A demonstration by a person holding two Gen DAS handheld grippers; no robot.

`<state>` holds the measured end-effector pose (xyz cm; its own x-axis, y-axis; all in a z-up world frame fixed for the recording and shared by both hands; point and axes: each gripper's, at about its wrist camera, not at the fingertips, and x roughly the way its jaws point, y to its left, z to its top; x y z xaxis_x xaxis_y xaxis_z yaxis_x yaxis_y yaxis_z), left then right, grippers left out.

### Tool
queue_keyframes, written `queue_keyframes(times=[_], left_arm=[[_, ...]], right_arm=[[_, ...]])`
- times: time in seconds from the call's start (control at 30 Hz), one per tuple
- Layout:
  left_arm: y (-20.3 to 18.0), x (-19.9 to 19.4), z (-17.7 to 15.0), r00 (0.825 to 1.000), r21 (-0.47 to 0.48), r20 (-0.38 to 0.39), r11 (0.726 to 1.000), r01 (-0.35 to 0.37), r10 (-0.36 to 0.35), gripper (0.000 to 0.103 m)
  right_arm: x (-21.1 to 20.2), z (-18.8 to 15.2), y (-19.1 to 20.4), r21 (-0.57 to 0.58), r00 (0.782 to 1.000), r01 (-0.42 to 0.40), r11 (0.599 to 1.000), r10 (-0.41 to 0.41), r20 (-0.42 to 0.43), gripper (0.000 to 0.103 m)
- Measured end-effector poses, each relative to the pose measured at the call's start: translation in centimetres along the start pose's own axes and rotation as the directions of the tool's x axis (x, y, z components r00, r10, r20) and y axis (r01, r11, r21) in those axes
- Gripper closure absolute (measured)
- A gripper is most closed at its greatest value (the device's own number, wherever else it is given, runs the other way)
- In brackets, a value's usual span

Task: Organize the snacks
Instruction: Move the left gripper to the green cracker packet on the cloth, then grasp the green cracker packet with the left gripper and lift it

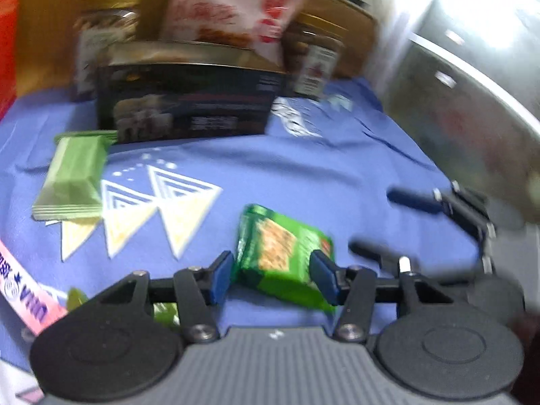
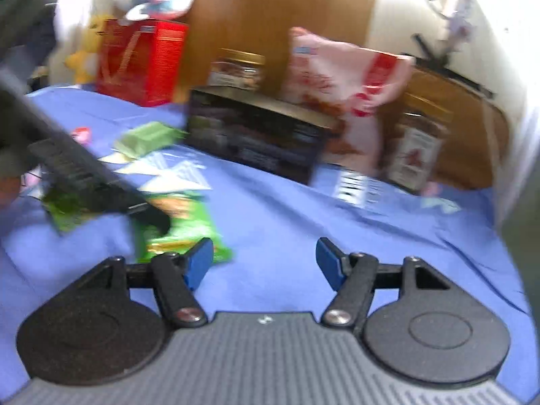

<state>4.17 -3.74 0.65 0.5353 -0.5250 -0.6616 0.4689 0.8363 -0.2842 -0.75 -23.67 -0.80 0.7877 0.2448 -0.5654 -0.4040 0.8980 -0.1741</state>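
**Green cracker pack in the left gripper's grasp**

Blue cloth (image 1: 303,168) covers the whole surface. Along its far edge stands the black box (image 1: 189,101), jars and a pink bag behind it. Near the front edge, the green cracker pack (image 1: 280,249) sits clamped between the left gripper (image 1: 270,276) pads. The right gripper (image 2: 265,263) hangs wide apart, nothing between its fingers, over bare cloth.

The cloth (image 1: 303,175) is blue with white and cream striped triangles (image 1: 158,209) and white dots. The cracker pack (image 1: 283,253) is bright green with a tan biscuit picture; the wafer bar (image 1: 72,182) is pale green. The box (image 1: 189,101) is black, the bag (image 1: 229,6) white and red, the carton (image 2: 141,60) red. Both tongs have blue pads (image 2: 199,263) on black arms.
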Motion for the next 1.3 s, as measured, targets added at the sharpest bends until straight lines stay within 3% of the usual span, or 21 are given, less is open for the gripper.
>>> queue_keyframes(times=[0.07, 0.13, 0.23, 0.33, 0.43, 0.53, 0.6, 0.77, 0.9, 1.17, 1.3], left_arm=[[-0.5, -0.9, -0.4, 1.000, 0.012, 0.006, 1.000, 0.007, -0.007, 0.051], [-0.1, -1.8, -0.2, 0.999, -0.023, 0.037, 1.000, 0.015, -0.014, 0.051], [0.9, -2.2, 0.7, 0.998, -0.082, 0.063, 0.997, -0.013, 0.018, 0.051], [1.1, -1.1, 1.3, 0.999, -0.098, 0.020, 0.995, -0.026, 0.028, 0.054], [0.7, 0.2, 1.0, 0.999, -0.088, -0.034, 0.996, -0.010, 0.007, 0.058], [0.0, 0.5, 0.4, 0.999, -0.081, -0.033, 0.996, 0.023, -0.026, 0.062], [-0.5, 0.4, 0.3, 0.999, -0.084, -0.040, 0.996, 0.027, -0.031, 0.063], [-1.2, -0.8, 0.0, 0.998, -0.057, -0.034, 0.997, 0.043, -0.045, 0.065], [-1.4, -0.3, 0.1, 0.998, -0.049, -0.054, 0.999, 0.008, -0.011, 0.056], [-1.4, 0.5, 0.3, 0.997, -0.060, -0.067, 0.998, 0.032, -0.035, 0.057], [-1.8, 0.6, 0.0, 0.998, -0.043, -0.055, 0.998, 0.037, -0.039, 0.064]], right_arm=[[-0.7, -0.4, -1.0, 0.065, 1.000, -0.023, 0.998, 0.023, -0.005, 0.034], [-1.5, -0.8, -1.0, 0.116, 0.994, -0.110, 0.987, 0.111, 0.001, 0.035], [-1.7, -0.9, 0.6, 0.108, 0.978, -0.208, 0.972, 0.208, 0.012, 0.034], [-1.0, -0.8, 2.8, 0.050, 0.980, -0.198, 0.979, 0.199, -0.022, 0.035], [0.0, -1.1, 3.4, 0.067, 0.978, -0.195, 0.978, 0.199, -0.057, 0.039], [0.0, -1.1, 3.0, 0.097, 0.975, -0.214, 0.972, 0.219, -0.046, 0.054], [-0.1, -1.2, 2.6, 0.109, 0.975, -0.211, 0.971, 0.217, -0.045, 0.057], [-1.0, -1.5, 2.2, 0.097, 0.977, -0.207, 0.974, 0.211, -0.038, 0.063], [-1.0, -1.9, 1.3, 0.131, 0.977, -0.200, 0.971, 0.207, -0.043, 0.063], [-1.0, -1.8, 1.0, 0.137, 0.973, -0.221, 0.966, 0.227, -0.035, 0.063], [-0.5, -1.8, 1.1, 0.146, 0.973, -0.222, 0.964, 0.228, -0.027, 0.075]])
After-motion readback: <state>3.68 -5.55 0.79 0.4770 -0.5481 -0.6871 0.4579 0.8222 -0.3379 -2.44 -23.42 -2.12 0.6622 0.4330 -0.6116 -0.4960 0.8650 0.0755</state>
